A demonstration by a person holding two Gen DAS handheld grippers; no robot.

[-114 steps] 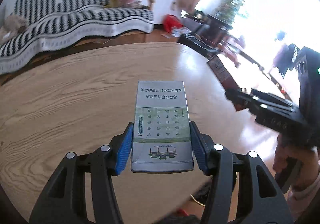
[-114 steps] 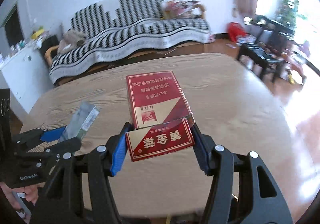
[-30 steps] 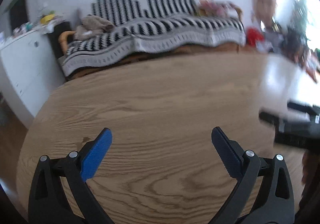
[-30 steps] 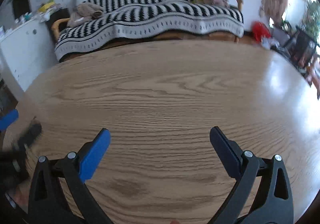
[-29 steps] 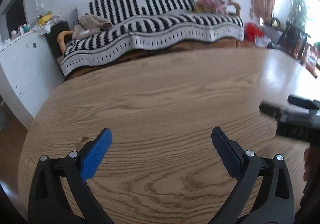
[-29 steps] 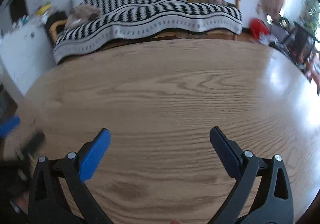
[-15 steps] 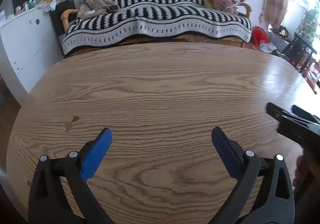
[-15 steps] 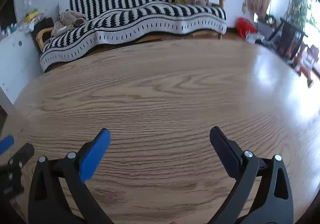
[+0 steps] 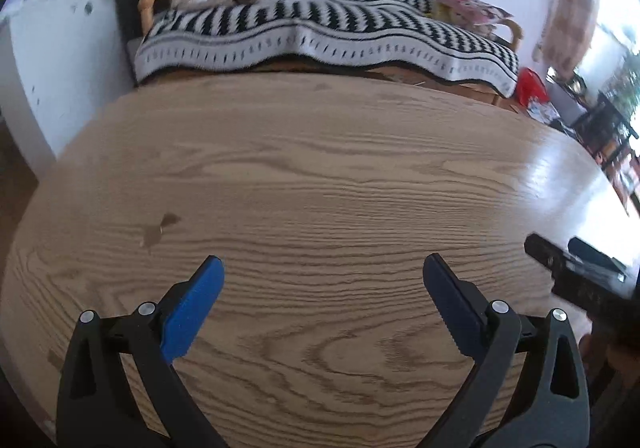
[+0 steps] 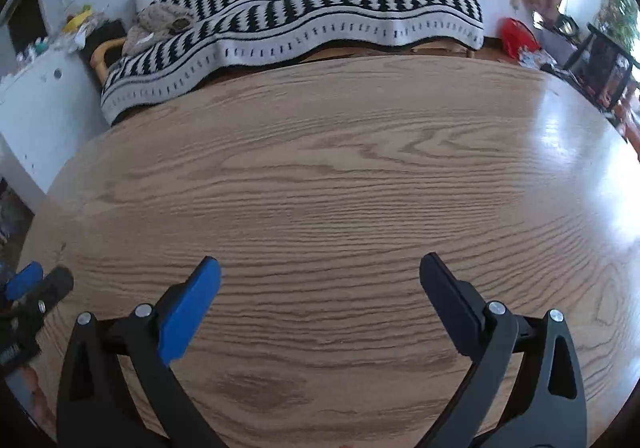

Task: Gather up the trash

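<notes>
No trash shows in either view. My left gripper (image 9: 322, 272) is open and empty, held over the near part of the round wooden table (image 9: 320, 176). My right gripper (image 10: 320, 272) is open and empty too, over the same table (image 10: 340, 168). The right gripper's fingers show at the right edge of the left wrist view (image 9: 576, 272). The left gripper's blue fingertip shows at the left edge of the right wrist view (image 10: 24, 280).
A small dark stain (image 9: 158, 230) marks the tabletop left of my left gripper. A sofa with a black-and-white striped blanket (image 9: 320, 28) stands behind the table. A white cabinet (image 9: 52, 48) is at the left. A red bag (image 10: 516, 34) and dark furniture (image 10: 608, 60) are at the right.
3.8 s ago the left gripper held a green-and-white packet and the right a red packet; both are open and empty since a second ago. The views have shifted slightly over the table.
</notes>
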